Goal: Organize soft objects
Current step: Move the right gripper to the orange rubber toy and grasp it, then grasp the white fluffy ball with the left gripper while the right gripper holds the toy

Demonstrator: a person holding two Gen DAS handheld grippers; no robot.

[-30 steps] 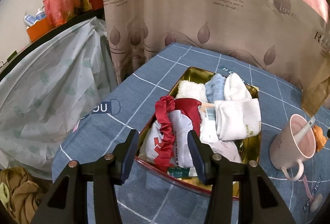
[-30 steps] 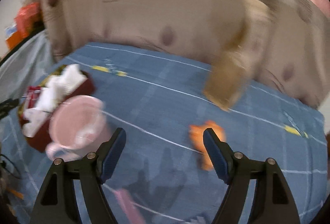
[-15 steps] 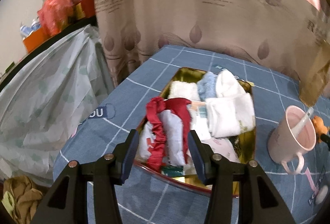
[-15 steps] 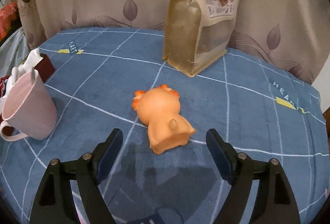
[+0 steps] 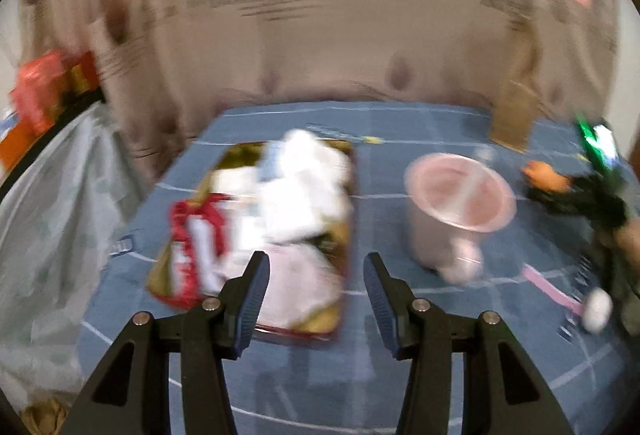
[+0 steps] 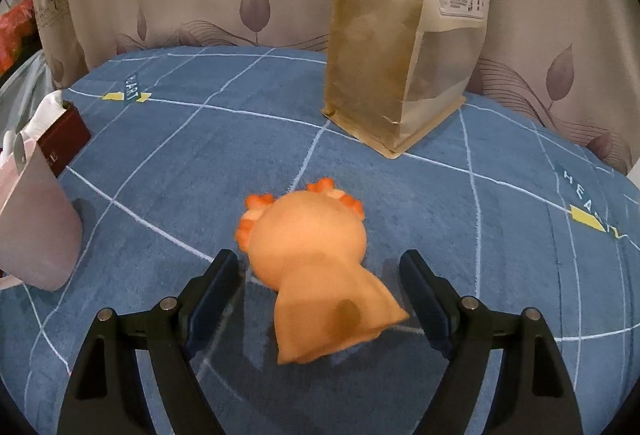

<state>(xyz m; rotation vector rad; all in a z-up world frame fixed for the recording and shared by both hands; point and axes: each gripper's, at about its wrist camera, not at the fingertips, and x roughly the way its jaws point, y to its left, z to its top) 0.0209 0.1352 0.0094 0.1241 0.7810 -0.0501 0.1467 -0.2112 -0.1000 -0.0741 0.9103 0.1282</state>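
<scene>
**Closing in on the orange toy**

We are bringing the right gripper [image 6: 320, 291] down over the orange toy [image 6: 316, 267], which is lying on its side on the blue cloth [image 6: 480, 235], head pointing away from us toward the brown bag [image 6: 404, 47]. The jaws are standing wide, one on each side of the toy's body, with a clear gap to both pads; nothing is gripped yet. The pink mug [image 6: 32, 227] is sitting off to the left, well apart from the toy.

We are holding the left gripper [image 5: 316, 299] open and empty above the cloth, its view smeared. It is looking at the tin [image 5: 344, 235], already heaped with white and red soft things, with the mug just to its right. The toy is showing as an orange blur at the far right edge there.

To do this step well, we are judging that the pads should meet the toy across its narrow lower body, or at the neck, not the round head, which may squirt out. We should be sinking a little lower so the pads close near the cloth, keeping the toy centred, then squeezing gently; it looks squashy. On the way to the tin we should be lifting clear of the mug.
</scene>
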